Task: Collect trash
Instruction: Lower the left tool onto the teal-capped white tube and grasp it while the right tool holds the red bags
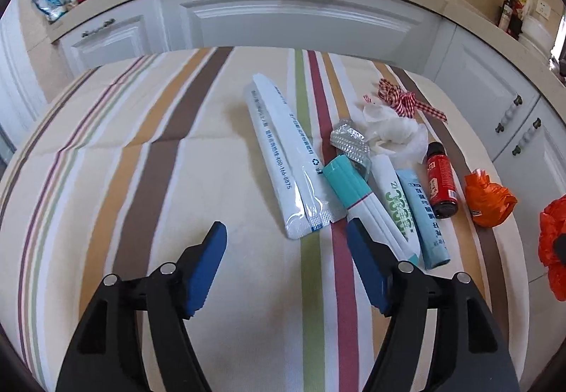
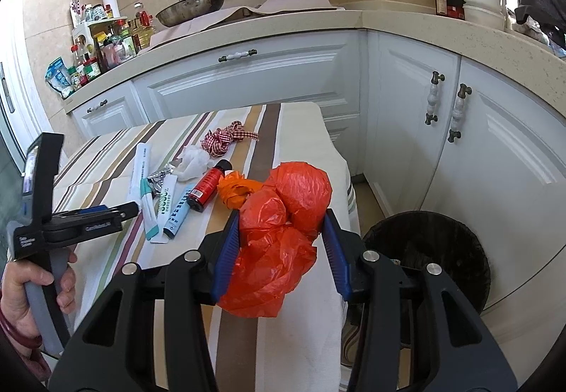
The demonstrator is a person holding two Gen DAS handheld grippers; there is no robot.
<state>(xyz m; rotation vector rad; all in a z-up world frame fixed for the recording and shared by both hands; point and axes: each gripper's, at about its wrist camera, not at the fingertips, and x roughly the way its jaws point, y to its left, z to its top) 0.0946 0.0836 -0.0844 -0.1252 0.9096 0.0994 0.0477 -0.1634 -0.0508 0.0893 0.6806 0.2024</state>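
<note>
The right claw [image 2: 279, 226] grips a crumpled orange plastic bag [image 2: 279, 236] between its blue pads, above the edge of the striped bench [image 2: 106, 158]; a black bin [image 2: 428, 250] stands down to its right. The left claw [image 1: 286, 233] gapes wide and empty over the cloth, its right finger close beside, perhaps touching, a teal-and-white wrapper [image 1: 357, 201] among the litter ahead.

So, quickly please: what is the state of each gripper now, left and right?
Left gripper: open, holding nothing, above the striped tablecloth.
Right gripper: shut on the crumpled orange plastic bag.
</note>
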